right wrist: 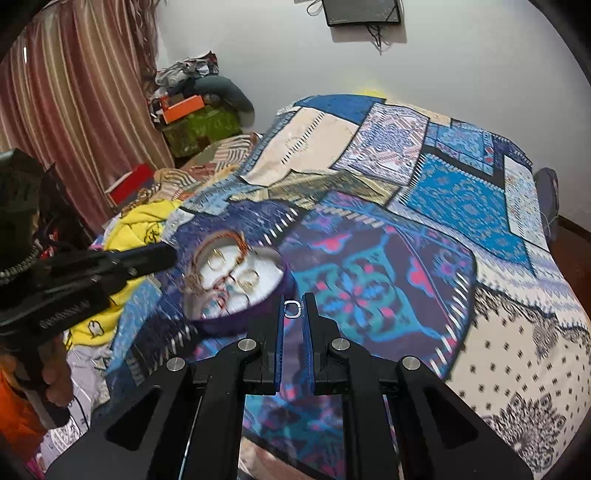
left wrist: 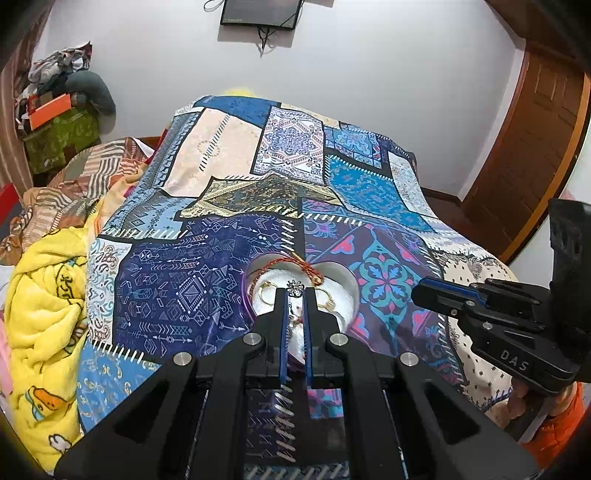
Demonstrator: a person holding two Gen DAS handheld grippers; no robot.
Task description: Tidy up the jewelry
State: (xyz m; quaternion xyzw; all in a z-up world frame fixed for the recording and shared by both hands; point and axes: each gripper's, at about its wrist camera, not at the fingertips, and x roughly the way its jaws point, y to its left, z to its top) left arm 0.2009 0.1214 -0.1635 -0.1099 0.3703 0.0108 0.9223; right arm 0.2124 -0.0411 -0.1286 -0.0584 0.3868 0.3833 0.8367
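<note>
We hold two grippers over a bed spread with a patchwork bedcover (left wrist: 369, 192), and the heart-shaped jewelry box (left wrist: 349, 286) sits on it near the cover's near end. Around the box the cover lies flat and bare on the far and right sides, out to its far edge by the white wall (left wrist: 369, 74) and its right edge where it falls toward the wooden door (left wrist: 535, 147). To the left the room is tighter: a yellow duck-print blanket (left wrist: 44, 314) bunches against the cover's left edge, with striped bedding (left wrist: 74, 184) beyond it.

The left gripper (left wrist: 295, 293) hangs over the box, its jaws clenched on a small silver filigree pendant (left wrist: 295, 287) pinched at the tips, above the box's white lining. The right gripper (right wrist: 293, 308) is just beside the box's purple wall (right wrist: 236, 325), on its right in the right wrist view, clamped on one small silver ring (right wrist: 291, 309).

Inside the box we count at least three gold hoops (right wrist: 249, 277), one coppery twisted cord (left wrist: 295, 264) draped over the rim, and thin chains too tangled and blurred to count. One box, two grippers, one wall-mounted screen (left wrist: 260, 13).
</note>
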